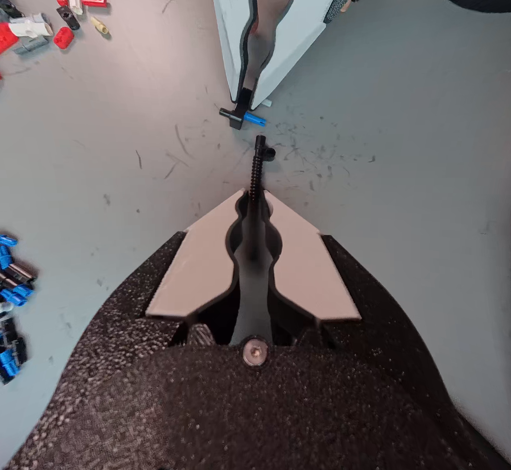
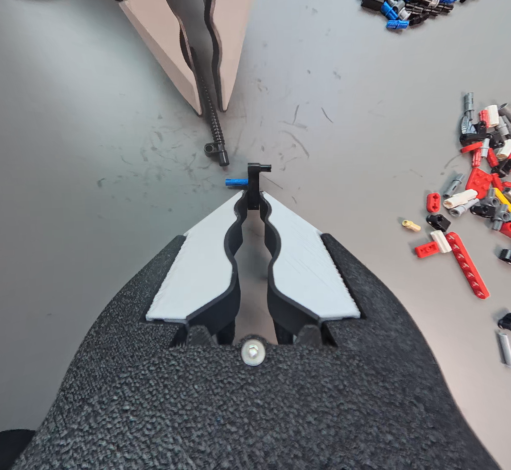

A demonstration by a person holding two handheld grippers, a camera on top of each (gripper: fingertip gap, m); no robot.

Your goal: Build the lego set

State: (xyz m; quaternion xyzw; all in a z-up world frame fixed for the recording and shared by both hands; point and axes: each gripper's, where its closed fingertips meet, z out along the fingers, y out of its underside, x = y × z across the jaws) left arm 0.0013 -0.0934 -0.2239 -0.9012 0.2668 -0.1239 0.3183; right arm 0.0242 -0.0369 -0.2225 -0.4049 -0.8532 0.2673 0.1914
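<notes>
A ribbed black hose [image 1: 256, 172] is clamped in the left gripper [image 1: 255, 192]; a flat black connector [image 2: 253, 184] with a blue pin [image 2: 235, 182] is clamped in the right gripper [image 2: 253, 194], over the scuffed grey counter [image 2: 345, 125].

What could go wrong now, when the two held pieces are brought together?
1. The ribbed black hose sticks far out of the left claw, so it may bend aside instead of plugging in.
2. The right claw pinches the black connector only at its tips; pushing may twist it loose.
3. Its blue pin might slide out.
</notes>
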